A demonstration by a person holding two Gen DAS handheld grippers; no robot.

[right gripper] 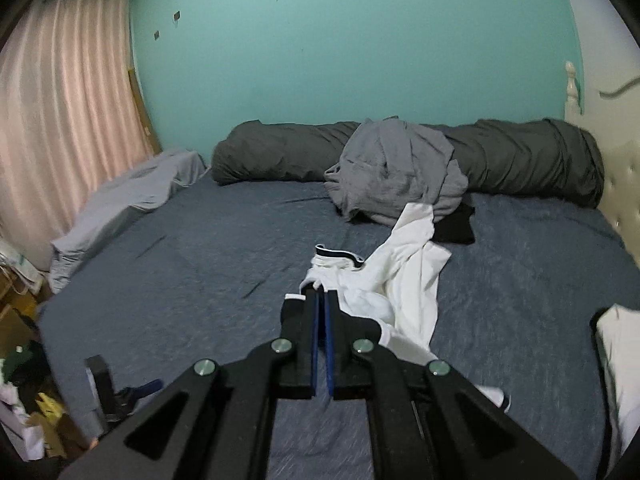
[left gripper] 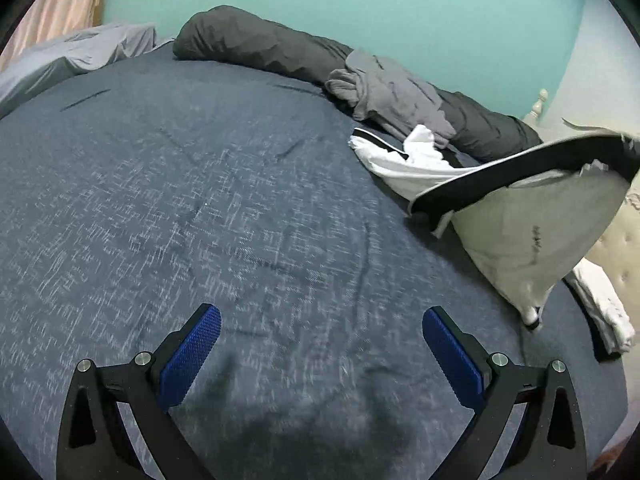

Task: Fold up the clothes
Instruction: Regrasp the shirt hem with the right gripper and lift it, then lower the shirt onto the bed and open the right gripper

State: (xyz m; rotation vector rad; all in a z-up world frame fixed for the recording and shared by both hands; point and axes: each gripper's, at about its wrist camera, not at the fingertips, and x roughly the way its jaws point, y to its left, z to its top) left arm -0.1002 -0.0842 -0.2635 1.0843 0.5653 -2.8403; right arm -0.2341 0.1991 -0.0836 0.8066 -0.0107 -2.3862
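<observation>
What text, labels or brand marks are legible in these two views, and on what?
Nothing can be read.
White garment: a small dark vertical print in the left wrist view, too small and blurred to read.
Turquoise wall: two small dark fixtures, with no lettering that can be made out.
Clutter beside the bed: too blurred for any label.

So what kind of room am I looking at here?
Most likely a bedroom. A wide bed with a blue cover fills the view, a rolled dark duvet lies along the teal wall, and pink curtains hang at one side. Loose clothes lie on the bed.
</observation>
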